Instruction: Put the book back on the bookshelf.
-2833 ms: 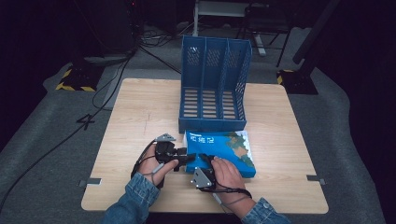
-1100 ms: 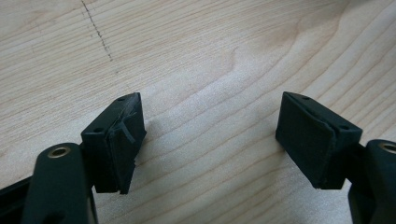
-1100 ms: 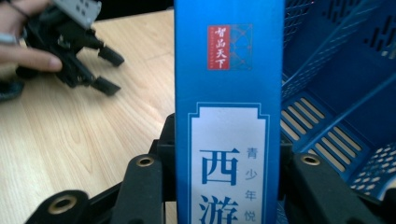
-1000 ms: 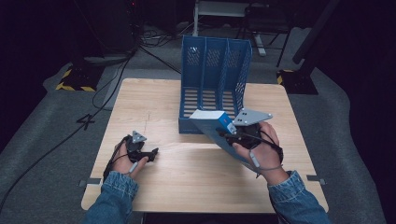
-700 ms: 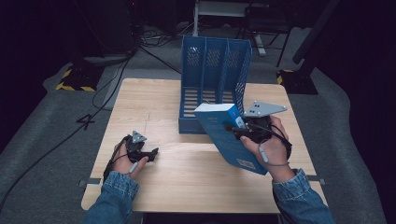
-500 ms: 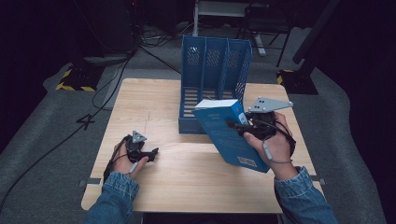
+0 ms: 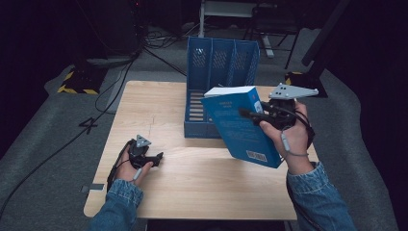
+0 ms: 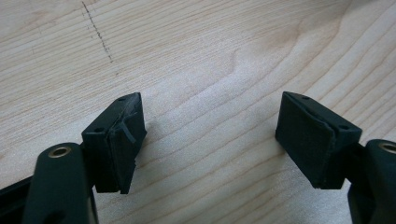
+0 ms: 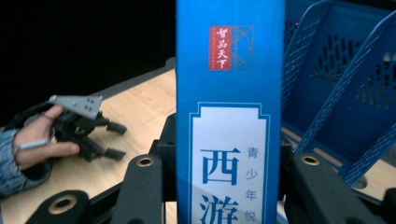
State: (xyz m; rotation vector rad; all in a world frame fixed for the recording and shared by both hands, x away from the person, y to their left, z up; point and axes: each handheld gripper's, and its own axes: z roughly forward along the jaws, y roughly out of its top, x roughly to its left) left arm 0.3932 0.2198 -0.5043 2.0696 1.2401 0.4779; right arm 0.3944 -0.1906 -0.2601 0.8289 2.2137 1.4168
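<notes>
The thick blue paperback book (image 7: 240, 126) is hanging tilted above the wooden table (image 7: 159, 110), beside the blue plastic file rack (image 7: 219, 72), clenched by the right gripper (image 7: 248, 114); its heavy lower end is risking pivoting and striking a divider, while the left gripper (image 7: 159, 156) is resting released

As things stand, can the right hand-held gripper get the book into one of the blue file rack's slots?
Probably yes. The right hand-held gripper holds the book by its spine, lifted off the table just in front of the blue file rack, whose slots look empty. The left hand-held gripper rests apart, jaws open.
</notes>
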